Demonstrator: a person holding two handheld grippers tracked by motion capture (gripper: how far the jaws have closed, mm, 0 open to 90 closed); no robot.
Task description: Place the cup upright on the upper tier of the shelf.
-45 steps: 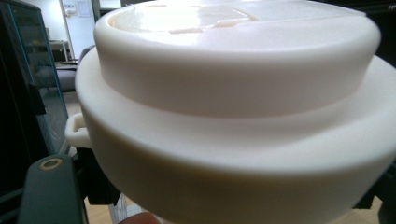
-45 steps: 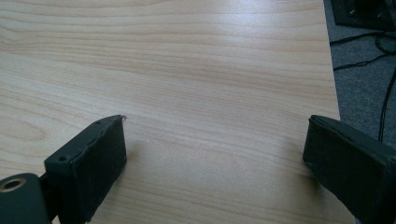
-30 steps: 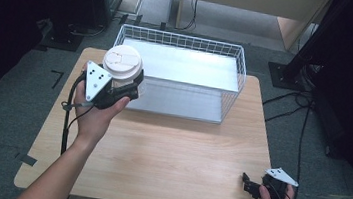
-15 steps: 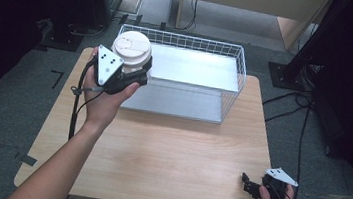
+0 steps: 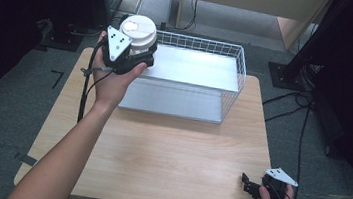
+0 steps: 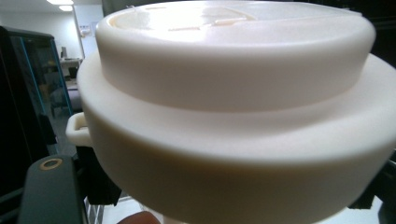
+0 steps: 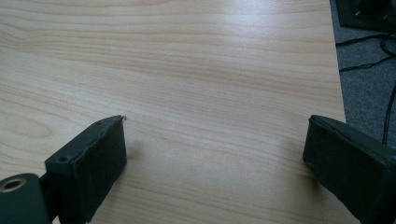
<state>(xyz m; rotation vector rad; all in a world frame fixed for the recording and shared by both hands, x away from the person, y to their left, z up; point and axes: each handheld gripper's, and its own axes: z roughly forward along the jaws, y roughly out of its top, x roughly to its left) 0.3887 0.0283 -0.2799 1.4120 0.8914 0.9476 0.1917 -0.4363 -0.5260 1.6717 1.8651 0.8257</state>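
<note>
Currently the left gripper (image 5: 137,50) is raised over the left far corner of the wire basket (image 5: 239,61), its jaws clamped on a white lidded cup (image 5: 139,30). Through the left gripper view the cup (image 6: 233,116) sits right between the jaws, lid rim level with the camera, upright as far as I can tell; black jaw pads show at its lower left and lower right edges.

Step in hand, as I judge it: carrying the cup into the basket. To do it well: keep the cup upright, clear the wire rim before descending, lower until its base meets the basket's pale floor (image 5: 193,71), then let the jaws part. Releasing early risks a tip, since the grip looks low on the body.

Over on the right, the right gripper (image 5: 255,186) rests near the table's (image 5: 169,149) close right corner, jaws spread wide with bare wood (image 7: 210,93) between them, well apart from the cup. No role needed there; best left idle.
</note>
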